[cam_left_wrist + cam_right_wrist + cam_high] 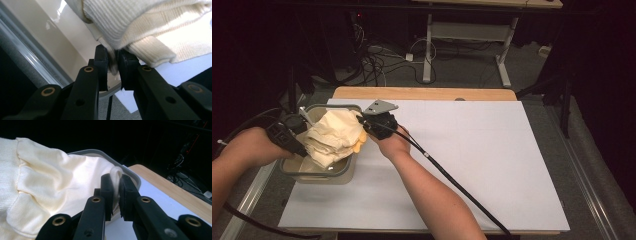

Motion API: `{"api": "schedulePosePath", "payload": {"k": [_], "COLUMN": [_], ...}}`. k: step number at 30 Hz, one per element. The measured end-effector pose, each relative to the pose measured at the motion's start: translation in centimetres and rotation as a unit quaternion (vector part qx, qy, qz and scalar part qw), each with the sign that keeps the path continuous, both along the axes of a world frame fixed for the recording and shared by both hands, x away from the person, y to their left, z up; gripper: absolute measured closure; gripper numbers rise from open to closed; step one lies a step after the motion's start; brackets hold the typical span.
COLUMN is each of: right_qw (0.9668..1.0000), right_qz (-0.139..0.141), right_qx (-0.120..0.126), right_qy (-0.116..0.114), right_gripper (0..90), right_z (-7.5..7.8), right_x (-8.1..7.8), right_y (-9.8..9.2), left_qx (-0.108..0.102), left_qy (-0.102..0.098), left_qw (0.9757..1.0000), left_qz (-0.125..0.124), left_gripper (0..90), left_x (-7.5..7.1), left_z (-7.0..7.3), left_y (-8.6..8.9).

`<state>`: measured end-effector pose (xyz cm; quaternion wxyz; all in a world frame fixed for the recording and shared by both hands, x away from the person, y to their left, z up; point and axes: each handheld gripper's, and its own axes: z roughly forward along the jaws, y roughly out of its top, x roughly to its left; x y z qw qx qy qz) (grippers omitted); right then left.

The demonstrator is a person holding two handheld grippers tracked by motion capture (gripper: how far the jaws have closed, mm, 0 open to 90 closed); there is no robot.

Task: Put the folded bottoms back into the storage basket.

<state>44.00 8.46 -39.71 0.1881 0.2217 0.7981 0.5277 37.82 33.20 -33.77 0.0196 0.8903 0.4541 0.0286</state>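
A cream knitted garment (334, 136) is bunched over a grey-rimmed tub (343, 172) at the table's left edge. My left gripper (298, 134) holds the garment's left side; in the left gripper view its jaws (113, 65) pinch a fold of the ribbed garment (150, 27) above the tub's inner wall (60, 42). My right gripper (371, 124) holds the right side; in the right gripper view its jaws (115, 192) are shut on a thin fold of the garment (55, 185) beside the tub's rim (105, 153).
A white sheet (472, 155) covers the wooden table (422, 93) to the right of the tub. A black cable (452, 182) trails from the right gripper across the sheet. Desk legs (428, 50) and loose cables lie on the floor beyond.
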Motion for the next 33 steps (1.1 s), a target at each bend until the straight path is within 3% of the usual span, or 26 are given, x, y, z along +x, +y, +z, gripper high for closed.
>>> {"api": "schedulePosePath", "payload": {"k": [19, 29, 33], "right_qw": [0.9995, 0.9992, 0.9987], "right_qz": [0.025, 0.021, 0.025], "right_qx": [-0.015, -0.029, -0.04], "right_qy": [0.011, 0.016, 0.019], "right_gripper": [84.4, 84.4, 84.4], "right_z": [-1.0, -1.7, -2.0], "right_x": [1.1, 1.9, 2.6], "right_y": [4.5, 5.3, 5.6], "left_qx": [-0.002, -0.012, -0.004], "left_qy": [0.002, 0.005, 0.007], "left_qw": [0.9996, 0.9995, 0.9996], "left_qz": [0.029, 0.029, 0.027], "left_gripper": [76.8, 76.7, 76.7], "left_x": [-0.7, -0.6, -0.4], "left_z": [-1.2, -2.0, -2.5], "left_y": [3.4, 3.2, 2.8]}}
